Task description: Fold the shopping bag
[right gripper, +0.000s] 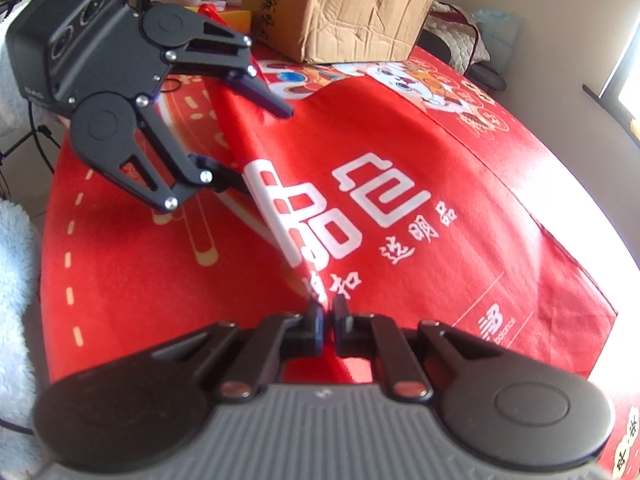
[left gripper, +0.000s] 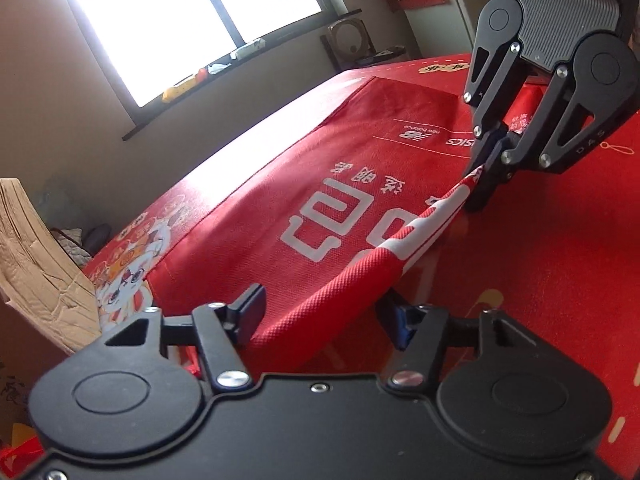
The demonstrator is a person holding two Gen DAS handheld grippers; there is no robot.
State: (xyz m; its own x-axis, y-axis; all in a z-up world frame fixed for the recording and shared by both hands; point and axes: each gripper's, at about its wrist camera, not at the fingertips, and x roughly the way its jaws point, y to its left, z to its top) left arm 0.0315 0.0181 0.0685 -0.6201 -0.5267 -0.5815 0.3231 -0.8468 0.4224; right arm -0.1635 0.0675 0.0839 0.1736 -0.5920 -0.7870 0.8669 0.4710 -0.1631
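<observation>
- Shopping bag [left gripper: 340,184], red non-woven with white print, lies flat on the red printed tablecloth [left gripper: 560,260]. It fills the middle of both views. Its near edge is lifted into a taut ridge running between your two tools.
- Right gripper [right gripper: 328,312]: jaws pinched tight on that lifted edge, low centre of the right wrist view. In the left wrist view it sits upper right, fabric trailing from its tips.
- Left gripper [left gripper: 324,316]: jaws part-way apart, straddling the raised fold at lower centre. The cloth passes between the fingers. Pads do not look pressed on it, so count it as not yet gripping.
- Risk: the left jaws may bite only the top layer. The under layer would then stay down and the fold would go crooked.
- Risk: the ridge is stretched. Pull the left end further and the fabric could slip out of the right pinch.
- Risk: lifting one end higher would skew the crease against the print.
- Risk: the cardboard box [right gripper: 344,4] stands at the far end of the cloth, just beyond the bag. A wide sweep of the fold could brush it.
- Hidden: the bag's handles are not identifiable. The left tool's body covers the cloth nearest you.
- Hidden: you cannot tell how many layers the right pinch holds.
- Window [left gripper: 180,12] glare washes out the upper left. Sill items are too small to name.
</observation>
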